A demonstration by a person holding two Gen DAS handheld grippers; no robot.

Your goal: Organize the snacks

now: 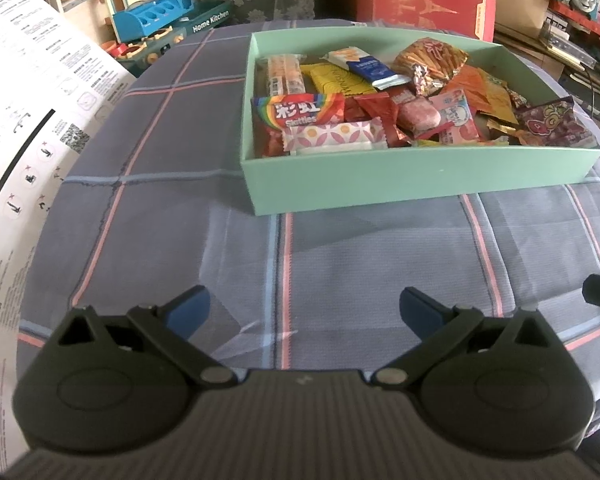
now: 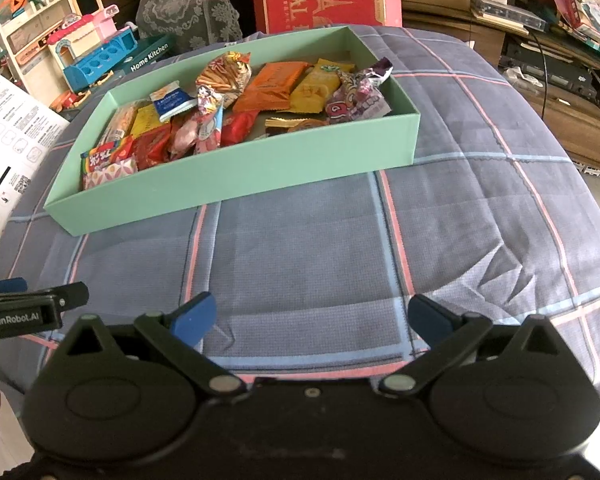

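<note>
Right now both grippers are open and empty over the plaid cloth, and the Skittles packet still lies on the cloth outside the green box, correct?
Not quite. The Skittles packet lies inside the green box, in its near left corner among the other snacks; the left wrist view shows it clearly. The rest holds: the left gripper and right gripper have their jaws open and empty over the plaid cloth.

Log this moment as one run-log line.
left hand-held gripper: open, empty | right hand-held gripper: open, empty | snacks: inside green box | plaid cloth: bare

Left gripper and right gripper hover, jaws spread wide.
</note>
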